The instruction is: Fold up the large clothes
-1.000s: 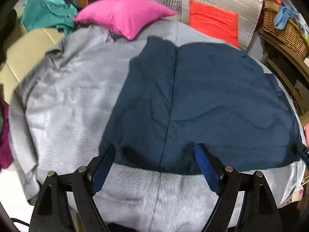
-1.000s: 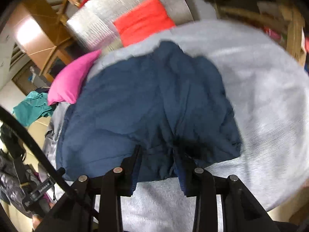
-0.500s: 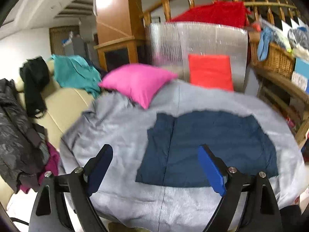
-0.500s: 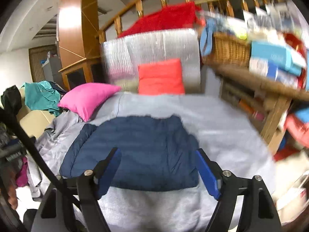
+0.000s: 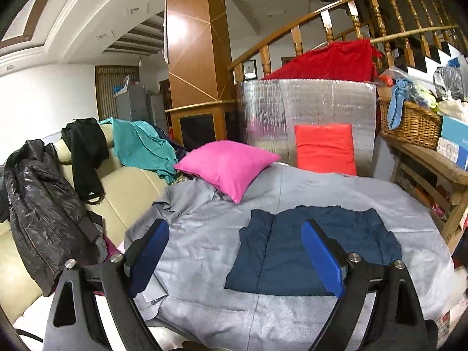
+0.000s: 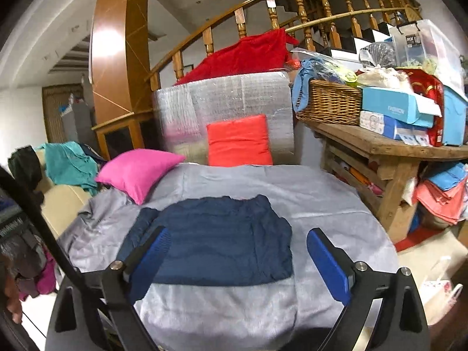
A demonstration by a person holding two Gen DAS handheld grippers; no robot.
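With both claws, left (image 5: 235, 259) and right (image 6: 238, 263), just opened wide and empty above the folded navy garment (image 6: 216, 239), we feared its bulky layers might spring apart unpressed.

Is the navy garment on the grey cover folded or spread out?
Folded. The navy garment lies as a compact rectangle on the grey cover, no sleeves sticking out, one layer's edge overlapping along its left side.

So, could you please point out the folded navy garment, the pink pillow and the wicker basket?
navy garment (image 6: 222, 239): right wrist view, middle of its top layer.
pink pillow (image 5: 226, 168): left wrist view, centre of its face.
wicker basket (image 6: 332, 103): right wrist view, woven front wall.
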